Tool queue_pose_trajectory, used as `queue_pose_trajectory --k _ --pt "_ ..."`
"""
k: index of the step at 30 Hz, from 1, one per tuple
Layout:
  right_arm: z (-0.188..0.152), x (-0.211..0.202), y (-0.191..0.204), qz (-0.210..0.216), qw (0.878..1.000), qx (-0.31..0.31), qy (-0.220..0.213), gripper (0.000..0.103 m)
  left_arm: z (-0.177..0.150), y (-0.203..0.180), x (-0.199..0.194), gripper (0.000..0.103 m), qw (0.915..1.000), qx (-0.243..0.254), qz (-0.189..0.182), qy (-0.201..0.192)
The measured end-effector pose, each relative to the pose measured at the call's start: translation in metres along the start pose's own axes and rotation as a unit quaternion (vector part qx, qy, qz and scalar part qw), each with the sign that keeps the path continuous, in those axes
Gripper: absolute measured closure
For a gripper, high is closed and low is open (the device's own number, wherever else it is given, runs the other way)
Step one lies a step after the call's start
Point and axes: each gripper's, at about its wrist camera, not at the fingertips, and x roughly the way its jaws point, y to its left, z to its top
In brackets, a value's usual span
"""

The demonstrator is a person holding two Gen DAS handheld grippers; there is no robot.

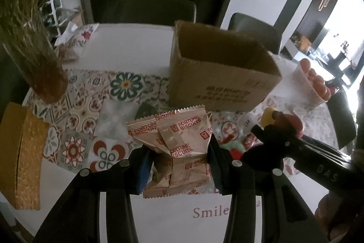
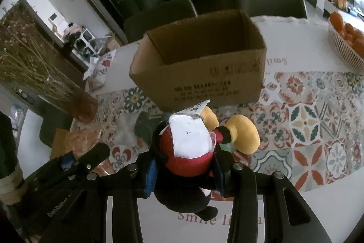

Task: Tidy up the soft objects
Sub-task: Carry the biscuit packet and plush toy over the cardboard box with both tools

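Note:
My left gripper [image 1: 179,165] is shut on a bunch of pink Fortune Biscuits packets [image 1: 179,145], held above the table. Behind them stands an open, empty-looking cardboard box [image 1: 218,74]. In the right wrist view my right gripper [image 2: 184,172] is shut on a plush toy [image 2: 188,161] with a red and black body, yellow feet and a white tag. The same cardboard box [image 2: 200,65] stands just beyond the toy. The right gripper with the plush toy [image 1: 284,122] also shows at the right of the left wrist view.
A patterned runner [image 2: 307,120] covers the white table [image 1: 127,47]. A vase of dried flowers [image 2: 75,101] stands at the left, a yellow sponge-like block [image 1: 20,161] near it. A white basket of oranges [image 2: 345,47] sits at the right. Dark chairs [image 2: 270,1] stand behind the table.

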Motion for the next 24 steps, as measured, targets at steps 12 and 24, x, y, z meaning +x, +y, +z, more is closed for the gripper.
queue_pose_trajectory --k 12,24 --pt "0.021 -0.040 0.004 -0.003 0.998 -0.020 -0.061 0.061 0.024 -0.022 -0.029 0.059 0.9981 0.031 -0.021 -0.048" --pt "0.051 -0.064 0.006 -0.008 0.993 -0.035 -0.110 0.061 0.051 -0.038 -0.044 0.059 0.9949 0.048 -0.030 -0.084"
